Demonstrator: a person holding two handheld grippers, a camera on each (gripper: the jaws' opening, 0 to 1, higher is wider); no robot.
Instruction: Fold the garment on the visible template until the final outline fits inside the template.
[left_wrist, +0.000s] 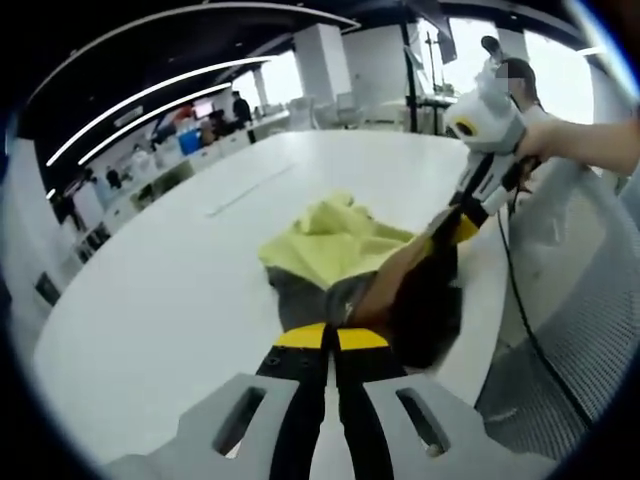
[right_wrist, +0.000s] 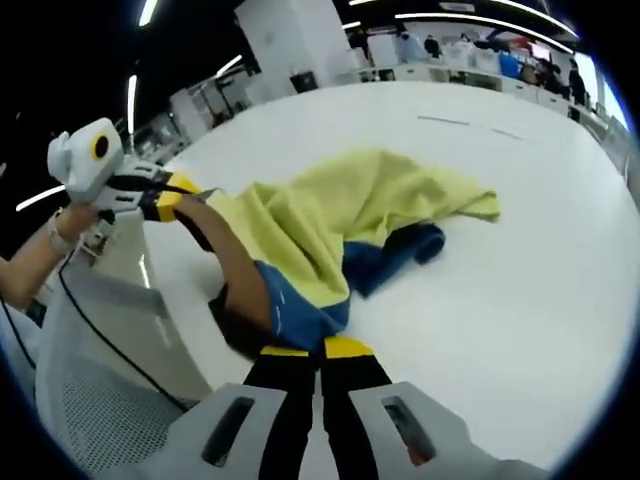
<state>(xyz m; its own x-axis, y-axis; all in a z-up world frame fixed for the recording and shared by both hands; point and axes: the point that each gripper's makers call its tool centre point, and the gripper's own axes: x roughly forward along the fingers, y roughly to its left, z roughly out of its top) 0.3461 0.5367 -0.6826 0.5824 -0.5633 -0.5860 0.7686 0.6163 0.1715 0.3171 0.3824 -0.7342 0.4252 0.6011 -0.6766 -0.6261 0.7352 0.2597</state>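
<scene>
left jaws: we see the left gripper (left_wrist: 331, 338) with its 2 yellow-tipped jaws pressed together, pinching the dark edge of the garment (left_wrist: 335, 240) right at the tips.
right jaws: we see the right gripper (right_wrist: 317, 349) with both jaws closed too, clamped on the blue and brown hem of the garment (right_wrist: 330, 215).
other gripper, left gripper view: the right gripper (left_wrist: 452, 228) comes in from the right, a hand (left_wrist: 540, 140) on its white body, its yellow tips at the garment's brown band.
other gripper, right gripper view: the left gripper (right_wrist: 170, 200) comes in from the left, held by a hand (right_wrist: 75, 220); its tips meet the stretched brown edge.
garment: bunched, not flat; yellow cloth heaped on top, blue part sticking out beside it, a brown strip pulled taut between the 2 grippers.
garment place: on the white worktop (left_wrist: 170, 270), near the edge closest to the person; we mark the same worktop (right_wrist: 500, 300) in the right gripper view.
template: we cannot tell any outline under the cloth.
cable: a black cable (left_wrist: 515, 290) hangs from the right gripper past the worktop edge.
background: people (left_wrist: 240, 108) and desks far behind, blurred.
</scene>
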